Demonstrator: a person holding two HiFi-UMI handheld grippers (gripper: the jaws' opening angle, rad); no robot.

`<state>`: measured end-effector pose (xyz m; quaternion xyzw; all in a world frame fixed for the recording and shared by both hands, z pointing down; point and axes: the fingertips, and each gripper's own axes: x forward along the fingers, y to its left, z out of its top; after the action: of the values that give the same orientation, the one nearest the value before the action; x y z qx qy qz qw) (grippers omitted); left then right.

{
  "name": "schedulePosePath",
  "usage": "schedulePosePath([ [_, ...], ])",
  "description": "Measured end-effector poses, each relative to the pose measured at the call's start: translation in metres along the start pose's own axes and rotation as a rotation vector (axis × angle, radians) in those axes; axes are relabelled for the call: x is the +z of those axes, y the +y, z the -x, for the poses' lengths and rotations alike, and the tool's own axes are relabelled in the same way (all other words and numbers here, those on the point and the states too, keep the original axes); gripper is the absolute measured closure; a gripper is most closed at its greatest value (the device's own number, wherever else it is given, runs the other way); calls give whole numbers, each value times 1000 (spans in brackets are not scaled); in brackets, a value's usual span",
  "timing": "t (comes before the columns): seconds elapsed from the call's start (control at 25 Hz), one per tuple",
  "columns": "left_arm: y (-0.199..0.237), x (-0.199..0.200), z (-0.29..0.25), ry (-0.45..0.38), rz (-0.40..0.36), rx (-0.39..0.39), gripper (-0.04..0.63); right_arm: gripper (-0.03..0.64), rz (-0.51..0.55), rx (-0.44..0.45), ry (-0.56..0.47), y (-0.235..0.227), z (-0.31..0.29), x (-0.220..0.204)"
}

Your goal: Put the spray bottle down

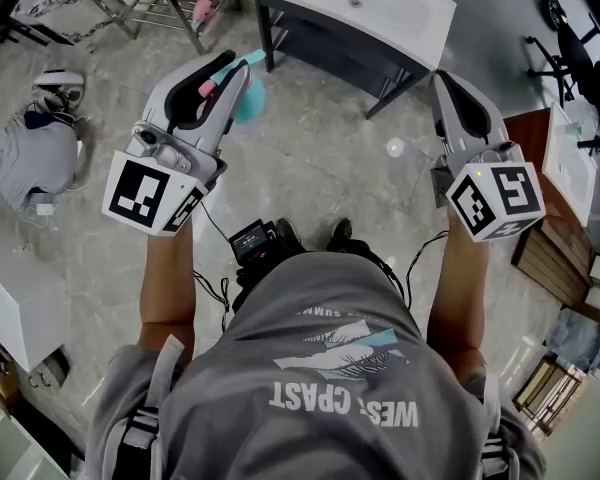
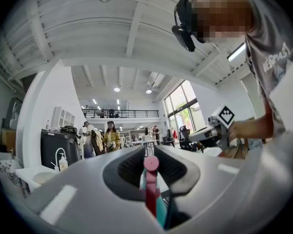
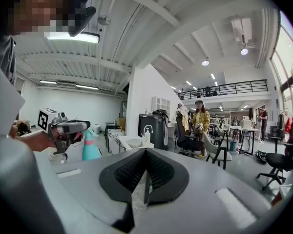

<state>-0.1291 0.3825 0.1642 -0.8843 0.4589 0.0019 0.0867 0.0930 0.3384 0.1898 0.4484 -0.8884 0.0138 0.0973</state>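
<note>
The spray bottle point(image 1: 248, 96) sits between the jaws of the left hand-held gripper point(image 1: 232, 73), up off the floor point(image 1: 310, 168) and in front of the person. The right hand-held gripper point(image 1: 444, 86) is level with it on the right, well apart, with nothing between its jaws. Ahead of both stands a table point(image 1: 410, 18), its near edge lying between the two grippers and beyond their tips. A small round thing point(image 1: 395, 147) lies on the floor between the grippers, nearer the right one. A rack point(image 1: 165, 8) stands left of the table, and an office chair point(image 1: 565, 53) to its right.
</note>
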Motion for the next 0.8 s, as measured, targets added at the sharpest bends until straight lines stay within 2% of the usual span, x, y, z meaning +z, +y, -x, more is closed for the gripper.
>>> schedulePosePath([
  [0.4,18,-4,9,-5,5,-1,538,615,-41,-1,-49,9,-14,5],
  [0.8,37,-17,-29,43,-5,40,538,615,-67,36,-64,-35,-60,4],
])
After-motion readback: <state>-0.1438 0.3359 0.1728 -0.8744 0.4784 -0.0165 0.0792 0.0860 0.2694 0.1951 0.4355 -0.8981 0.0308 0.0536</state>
